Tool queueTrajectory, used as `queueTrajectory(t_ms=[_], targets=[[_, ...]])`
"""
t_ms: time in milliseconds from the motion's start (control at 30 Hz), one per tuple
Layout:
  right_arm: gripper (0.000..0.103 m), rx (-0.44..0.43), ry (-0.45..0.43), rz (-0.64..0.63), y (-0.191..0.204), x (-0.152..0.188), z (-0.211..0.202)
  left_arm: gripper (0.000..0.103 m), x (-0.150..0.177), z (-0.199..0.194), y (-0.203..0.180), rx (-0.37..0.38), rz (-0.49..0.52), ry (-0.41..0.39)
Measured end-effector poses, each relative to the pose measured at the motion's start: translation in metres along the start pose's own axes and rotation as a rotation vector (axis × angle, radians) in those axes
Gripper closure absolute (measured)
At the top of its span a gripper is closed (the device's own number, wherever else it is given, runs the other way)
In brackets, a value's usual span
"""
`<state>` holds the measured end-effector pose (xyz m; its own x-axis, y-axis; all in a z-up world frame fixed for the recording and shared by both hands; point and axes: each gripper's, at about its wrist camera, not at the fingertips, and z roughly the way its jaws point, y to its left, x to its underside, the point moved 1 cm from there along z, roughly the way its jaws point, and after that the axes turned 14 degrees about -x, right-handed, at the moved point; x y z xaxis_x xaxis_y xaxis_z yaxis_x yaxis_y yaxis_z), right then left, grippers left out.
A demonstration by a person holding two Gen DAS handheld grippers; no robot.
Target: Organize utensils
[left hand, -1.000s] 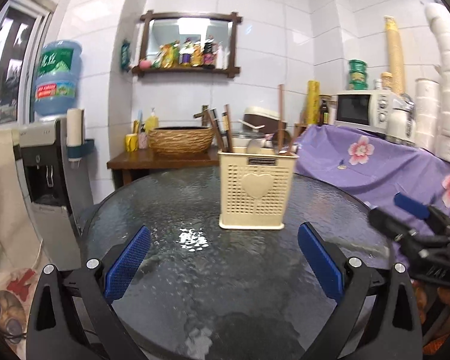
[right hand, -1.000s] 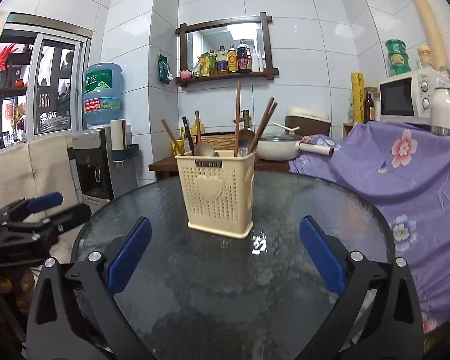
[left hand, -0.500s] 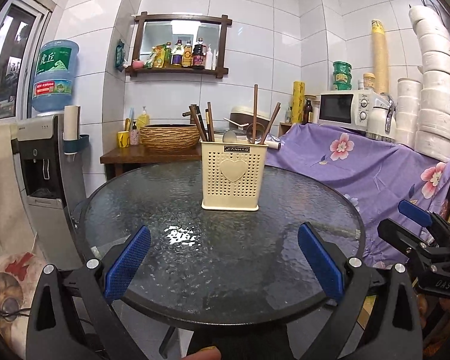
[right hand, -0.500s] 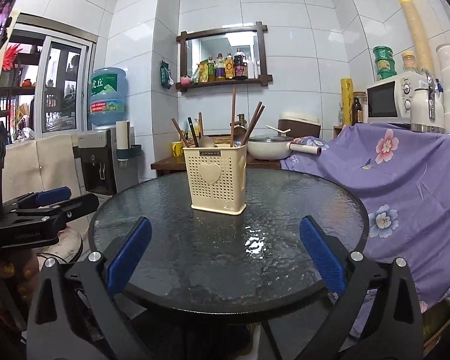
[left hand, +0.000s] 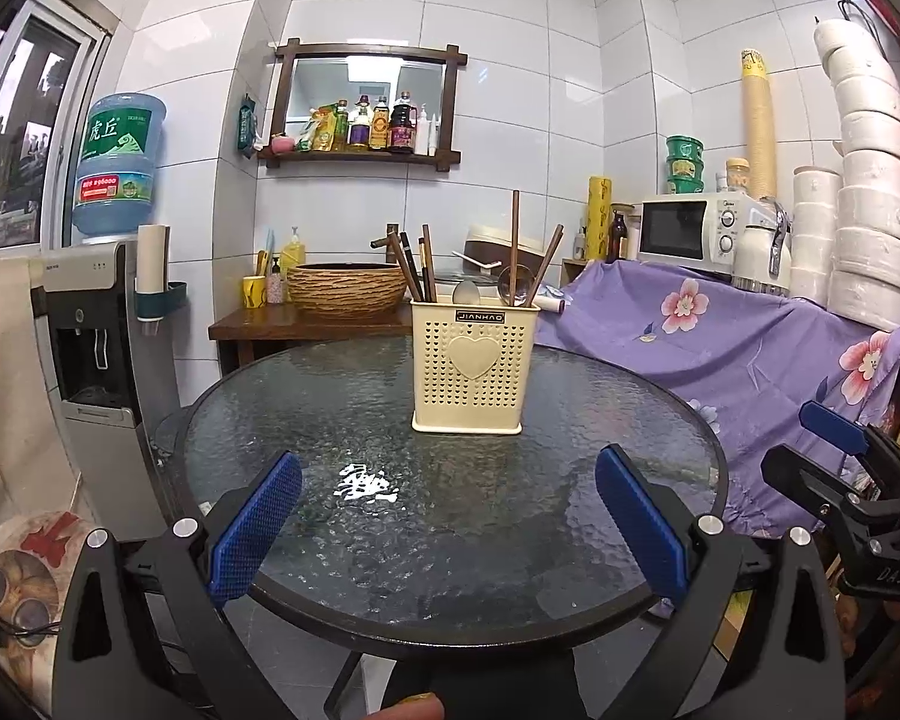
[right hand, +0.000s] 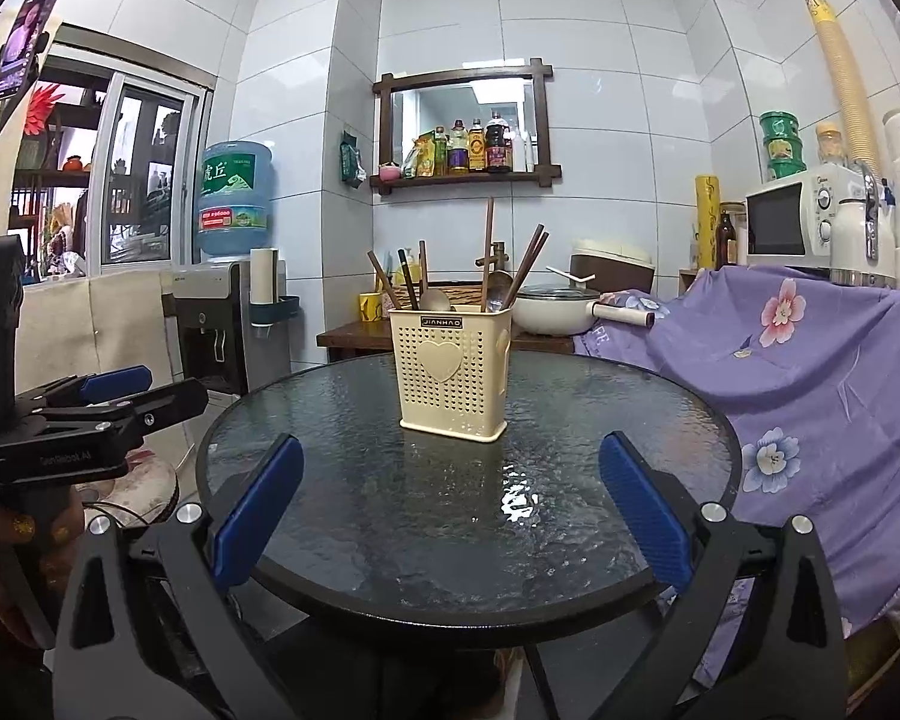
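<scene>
Both grippers gaped, empty, off the table [left hand: 450,540].
I feared nudging the holder [left hand: 473,366] could topple it, spilling chopsticks [left hand: 514,246].

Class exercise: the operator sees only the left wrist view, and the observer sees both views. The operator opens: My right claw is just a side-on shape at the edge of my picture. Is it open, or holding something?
Observer: The right claw is wide open, with nothing in it.
Operator: The utensil holder blocks my view. What is behind it?
Observer: A lidded white pan sits on the wooden side table.
Operator: Is there anything beyond my left edge?
Observer: A phone is mounted high up there.
</scene>
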<state>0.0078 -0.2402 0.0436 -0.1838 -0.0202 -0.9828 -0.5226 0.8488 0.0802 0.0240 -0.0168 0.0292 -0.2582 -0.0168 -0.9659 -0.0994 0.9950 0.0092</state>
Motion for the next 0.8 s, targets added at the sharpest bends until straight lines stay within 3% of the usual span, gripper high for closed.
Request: queueTrajectory(t_ms=[800], targets=[[0.006, 0.007, 0.008, 0.006, -0.0031, 0.002, 0.002, 0.006, -0.0018, 0.0009, -0.0012, 0.002, 0.011, 0.008]])
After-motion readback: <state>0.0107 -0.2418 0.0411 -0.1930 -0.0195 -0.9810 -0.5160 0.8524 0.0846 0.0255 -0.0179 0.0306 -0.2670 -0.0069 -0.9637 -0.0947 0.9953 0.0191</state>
